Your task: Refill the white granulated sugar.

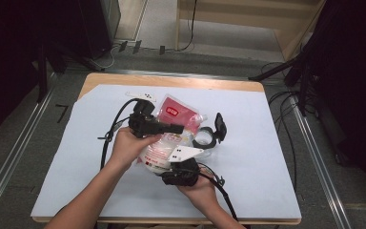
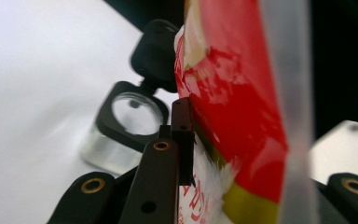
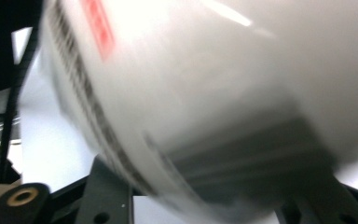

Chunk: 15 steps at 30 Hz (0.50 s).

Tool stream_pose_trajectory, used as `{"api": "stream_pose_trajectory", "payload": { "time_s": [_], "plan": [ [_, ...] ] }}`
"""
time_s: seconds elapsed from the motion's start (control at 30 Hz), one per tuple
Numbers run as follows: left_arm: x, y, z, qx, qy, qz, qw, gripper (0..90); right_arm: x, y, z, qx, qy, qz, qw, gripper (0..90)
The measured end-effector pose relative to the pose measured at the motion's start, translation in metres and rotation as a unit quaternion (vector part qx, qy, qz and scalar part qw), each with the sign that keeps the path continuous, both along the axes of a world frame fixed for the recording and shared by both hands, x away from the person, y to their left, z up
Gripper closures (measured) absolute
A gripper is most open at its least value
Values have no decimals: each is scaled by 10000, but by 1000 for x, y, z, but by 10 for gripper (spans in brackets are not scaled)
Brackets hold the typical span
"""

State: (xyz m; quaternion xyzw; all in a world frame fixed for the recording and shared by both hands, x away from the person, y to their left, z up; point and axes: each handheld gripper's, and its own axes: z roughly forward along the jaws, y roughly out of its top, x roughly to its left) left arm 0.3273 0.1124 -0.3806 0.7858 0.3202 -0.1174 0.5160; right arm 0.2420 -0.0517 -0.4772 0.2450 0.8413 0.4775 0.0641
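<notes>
A red and white pouch [image 1: 174, 113] is held above the table, and its red face [image 2: 233, 93] rises close in the left gripper view. My left gripper [image 1: 177, 128] comes in from the left and is shut on the pouch; one black jaw presses its red side while the other is hidden behind it. My right gripper [image 1: 174, 164] reaches up from below. Its jaws stand wide on either side of the pouch's white bottom [image 3: 205, 84], pressed against it. A clear jar [image 1: 204, 139] with its black flip lid [image 1: 220, 126] open stands just right of the pouch, also [image 2: 130, 116].
A pale sheet [image 1: 267, 157] covers the wooden table. A small white object [image 1: 140, 95] lies at the back, left of the pouch. Black cables [image 1: 108, 138] trail from both grippers. Stands and cables crowd the floor around the table.
</notes>
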Motion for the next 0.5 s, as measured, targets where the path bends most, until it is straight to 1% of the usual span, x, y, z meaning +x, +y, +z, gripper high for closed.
{"api": "stream_pose_trajectory", "payload": {
  "time_s": [0.03, 0.07, 0.1, 0.13, 0.17, 0.2, 0.23, 0.3, 0.37, 0.47, 0.5],
  "plan": [
    [-2, -3, 1, 124, -38, 59, 9999, 811, -1, 0, 0, -20, -2, -33, 10000, 545],
    [-3, -5, 1, 217, -82, 70, 9997, 799, -1, 1, 0, -85, -18, -56, 9999, 555],
    [-4, -8, 1, 325, -122, 39, 9994, 793, -1, 1, -1, -97, 6, -63, 9999, 557],
    [-5, -10, 1, 368, -120, 26, 9992, 786, -1, 2, -1, -52, 111, -31, 9999, 559],
    [-5, -11, 1, 437, -133, -1, 9990, 783, -2, 2, -2, -55, 108, -26, 9999, 560],
    [-6, -13, 1, 532, -189, 2, 9984, 783, -2, 3, -3, -54, 135, -19, 9999, 561],
    [-6, -14, 1, 604, -203, -4, 9980, 781, -3, 3, -3, -36, 200, -15, 9998, 561],
    [-6, -15, 1, 590, -123, 7, 9982, 776, -4, 5, -3, -35, 253, 28, 9997, 553],
    [-7, -17, 1, 564, -59, 48, 9984, 772, -5, 7, -3, -98, 181, 9, 9998, 536],
    [-7, -19, 1, 698, -58, 79, 9975, 765, -7, 9, -3, -196, 69, -55, 9998, 538],
    [-7, -20, 0, 746, -36, 58, 9972, 758, -7, 10, -2, -214, 123, -61, 9997, 547]
  ]
}}
